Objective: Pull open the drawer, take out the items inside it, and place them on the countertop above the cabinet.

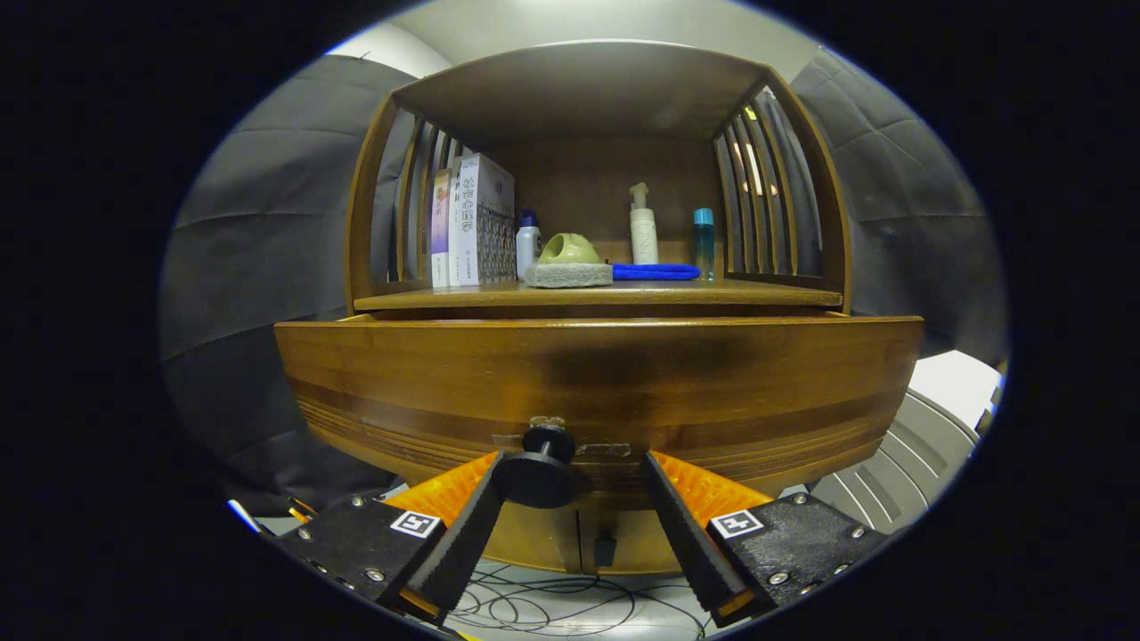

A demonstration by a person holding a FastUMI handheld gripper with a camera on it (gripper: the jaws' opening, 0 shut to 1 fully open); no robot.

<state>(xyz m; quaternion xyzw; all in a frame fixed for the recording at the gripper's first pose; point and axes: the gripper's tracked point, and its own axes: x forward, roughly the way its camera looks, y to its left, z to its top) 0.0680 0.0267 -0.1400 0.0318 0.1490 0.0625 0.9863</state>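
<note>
Facing a wooden cabinet head-on, with jaws spread wide and the gripper level with the drawer. Round dark knob sitting between the jaws, touching or almost touching the left finger, well clear of the right finger; not pinched. Drawer front standing a little proud of the bench edge above it, inside hidden, so contents impossible to make out. Open room to either side of the cabinet, dark cloth wall behind, cables looping on the floor below. On the bench, under a slatted hood: books upright on the left, count unclear, perhaps three; three bottles, one small beside the books, one pump type, one teal; one green rounded thing on a grey pad; one folded blue cloth just beside it. Free bench surface along the front edge.
</note>
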